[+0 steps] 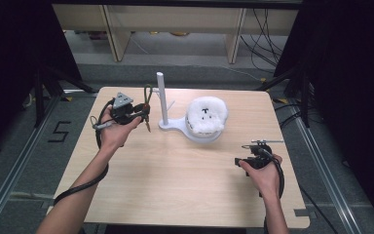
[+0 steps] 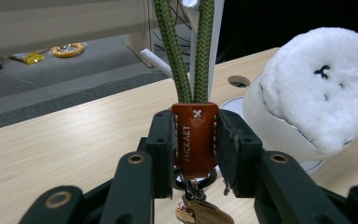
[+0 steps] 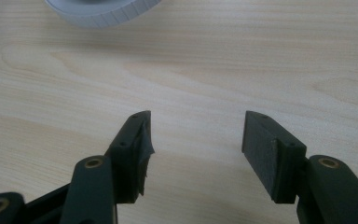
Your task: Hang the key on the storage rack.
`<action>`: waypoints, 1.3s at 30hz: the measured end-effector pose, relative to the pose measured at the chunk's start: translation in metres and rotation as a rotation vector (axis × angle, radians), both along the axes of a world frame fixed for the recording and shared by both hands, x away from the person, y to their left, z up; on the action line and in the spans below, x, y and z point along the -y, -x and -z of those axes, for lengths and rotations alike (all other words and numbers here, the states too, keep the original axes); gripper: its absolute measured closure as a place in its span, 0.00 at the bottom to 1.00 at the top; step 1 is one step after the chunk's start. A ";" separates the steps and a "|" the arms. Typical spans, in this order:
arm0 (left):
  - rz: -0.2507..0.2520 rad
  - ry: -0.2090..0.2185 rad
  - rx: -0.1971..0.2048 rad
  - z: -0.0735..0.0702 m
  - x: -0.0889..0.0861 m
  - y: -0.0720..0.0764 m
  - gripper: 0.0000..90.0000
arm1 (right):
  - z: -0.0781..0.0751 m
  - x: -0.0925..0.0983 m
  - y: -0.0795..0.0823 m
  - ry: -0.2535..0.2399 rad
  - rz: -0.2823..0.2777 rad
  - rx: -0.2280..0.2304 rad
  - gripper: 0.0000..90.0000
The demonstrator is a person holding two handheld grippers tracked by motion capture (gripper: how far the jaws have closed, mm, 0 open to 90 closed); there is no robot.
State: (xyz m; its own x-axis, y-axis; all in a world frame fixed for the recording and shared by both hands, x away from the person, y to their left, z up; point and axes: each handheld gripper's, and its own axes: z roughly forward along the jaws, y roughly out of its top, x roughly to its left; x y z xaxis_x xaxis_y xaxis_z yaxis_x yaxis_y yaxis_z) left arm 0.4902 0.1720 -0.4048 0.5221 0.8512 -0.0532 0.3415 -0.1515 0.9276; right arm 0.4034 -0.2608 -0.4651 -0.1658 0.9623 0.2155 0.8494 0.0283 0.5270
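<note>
Left gripper (image 2: 195, 140): clamped on brown leather tab (image 2: 194, 137) of green braided cord loop (image 2: 186, 46), beside white post stand (image 1: 163, 105). Right gripper (image 3: 196, 140): jaws wide, over light wooden table (image 3: 214, 70).

A keychain with a green braided cord loop (image 2: 186, 51) and a brown leather tab (image 2: 194, 137) is clamped upright in the left hand-held gripper (image 2: 194, 149), above the worktop (image 1: 175, 175), beside a white stand (image 1: 161, 100) bearing a fluffy white plush (image 1: 205, 116)

Even overhead light, dark surrounds, soft shadows; close claw views slightly blurred.
</note>
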 end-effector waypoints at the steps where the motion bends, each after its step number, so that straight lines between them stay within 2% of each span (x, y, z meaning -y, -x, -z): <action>1: 0.002 -0.003 -0.002 0.000 0.000 0.000 0.74 | 0.000 0.000 0.000 0.000 0.001 0.001 0.48; 2: 0.003 -0.003 -0.003 0.001 0.001 -0.001 0.74 | 0.002 0.001 -0.001 -0.027 -0.014 0.018 0.48; 8: 0.004 0.000 -0.016 0.004 0.004 -0.003 0.74 | 0.001 0.001 0.000 -0.022 -0.009 0.017 0.48; 9: 0.002 0.003 -0.018 0.005 0.005 -0.003 0.74 | 0.000 0.000 0.000 0.000 0.008 0.007 0.48; 14: 0.007 0.001 -0.031 0.007 0.007 -0.005 0.74 | 0.000 0.000 0.000 -0.002 0.003 0.002 0.48; 16: 0.006 0.001 -0.035 0.008 0.008 -0.006 0.74 | 0.002 0.001 0.000 -0.028 -0.011 0.016 0.48; 17: 0.008 0.001 -0.034 0.008 0.008 -0.007 0.74 | 0.000 0.000 0.000 -0.005 0.006 0.008 0.48; 36: 0.011 -0.003 -0.051 0.015 0.017 -0.014 0.74 | 0.002 0.000 0.000 -0.003 -0.002 -0.001 0.48; 37: 0.010 -0.005 -0.053 0.015 0.018 -0.014 0.74 | 0.002 -0.001 0.000 0.000 0.012 0.002 0.48; 39: 0.011 -0.009 -0.054 0.016 0.019 -0.015 0.74 | 0.002 0.000 0.000 -0.005 -0.001 -0.002 0.48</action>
State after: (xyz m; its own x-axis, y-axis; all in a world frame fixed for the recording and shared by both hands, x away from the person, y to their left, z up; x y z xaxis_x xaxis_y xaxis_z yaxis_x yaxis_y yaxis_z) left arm 0.5051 0.1533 -0.4209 0.5281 0.8460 -0.0742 0.3890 -0.1633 0.9066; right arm 0.4037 -0.2605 -0.4673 -0.1660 0.9610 0.2211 0.8505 0.0261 0.5253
